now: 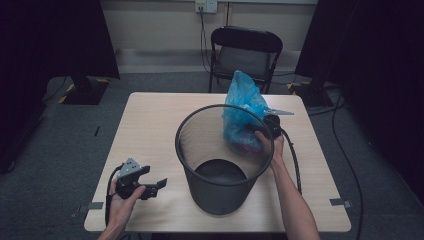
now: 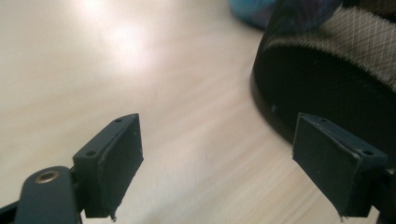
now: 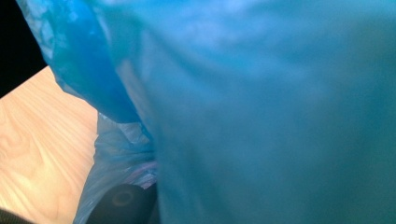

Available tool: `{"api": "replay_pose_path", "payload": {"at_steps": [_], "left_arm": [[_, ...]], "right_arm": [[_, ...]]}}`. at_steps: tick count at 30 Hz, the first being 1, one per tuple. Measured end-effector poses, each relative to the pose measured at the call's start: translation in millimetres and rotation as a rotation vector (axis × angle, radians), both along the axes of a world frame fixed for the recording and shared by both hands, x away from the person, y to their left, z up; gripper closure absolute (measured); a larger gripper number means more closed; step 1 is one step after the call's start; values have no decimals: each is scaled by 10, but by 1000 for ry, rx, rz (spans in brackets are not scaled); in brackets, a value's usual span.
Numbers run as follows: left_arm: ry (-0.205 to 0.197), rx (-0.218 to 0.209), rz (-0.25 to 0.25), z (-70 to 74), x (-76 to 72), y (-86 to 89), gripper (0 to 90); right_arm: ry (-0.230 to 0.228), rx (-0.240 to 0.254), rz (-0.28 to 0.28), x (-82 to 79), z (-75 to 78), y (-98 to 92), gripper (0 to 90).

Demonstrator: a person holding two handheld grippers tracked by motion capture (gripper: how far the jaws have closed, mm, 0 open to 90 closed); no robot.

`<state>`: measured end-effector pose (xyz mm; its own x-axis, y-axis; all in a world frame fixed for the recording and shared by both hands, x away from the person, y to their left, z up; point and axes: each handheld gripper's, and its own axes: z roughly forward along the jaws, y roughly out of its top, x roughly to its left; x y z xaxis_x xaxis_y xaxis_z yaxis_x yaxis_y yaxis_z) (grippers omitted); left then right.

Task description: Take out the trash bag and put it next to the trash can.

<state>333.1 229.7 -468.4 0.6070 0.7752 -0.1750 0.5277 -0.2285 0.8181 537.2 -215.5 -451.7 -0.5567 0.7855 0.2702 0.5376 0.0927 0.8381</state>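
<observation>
The work in hand looks like getting the blue plastic bag [image 1: 243,116] into the black mesh bin [image 1: 223,160], which stands in the middle of the desk [image 1: 150,125], a little toward its near edge. The bag sits behind the bin, toward the desk's far right corner, pressed against the bin's far right rim. The right tool [image 1: 272,125] is at the bag's right side, and in the right gripper view the blue plastic [image 3: 261,112] covers the jaws, so I cannot tell whether that tool has closed on the bag or only rests against it.

To do this step well, I judge the right tool should take a firm pinch of gathered plastic high on the bag, lift until the bag's bottom clears the rim, and then carry it over the opening before letting go; dragging it sideways could tip the light bin.

The bag stands roughly upright, its long axis near vertical, with a pointed tip aimed up and slightly toward the desk's far edge.

The left tool [image 1: 159,185] rests near the near left corner, jaws spread wide with nothing between them, facing the bin's base [image 2: 327,98]; it could steady the bin.
</observation>
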Motion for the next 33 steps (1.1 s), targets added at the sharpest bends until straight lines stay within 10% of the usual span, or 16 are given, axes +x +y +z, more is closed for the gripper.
{"api": "replay_pose_path", "payload": {"at_steps": [4,13,20,33], "left_arm": [[34,42,-13,-166,6,-118,159],[18,229,33,-319,70,-255,163],[21,232,36,-319,69,-268,153],[22,235,34,-319,69,-269,148]], "right_arm": [[-22,16,18,62,89,80,825],[-33,35,-9,-53,245,46,367],[-44,85,-42,-213,419,-53,176],[-111,112,-69,-650,657,-297,156]]}}
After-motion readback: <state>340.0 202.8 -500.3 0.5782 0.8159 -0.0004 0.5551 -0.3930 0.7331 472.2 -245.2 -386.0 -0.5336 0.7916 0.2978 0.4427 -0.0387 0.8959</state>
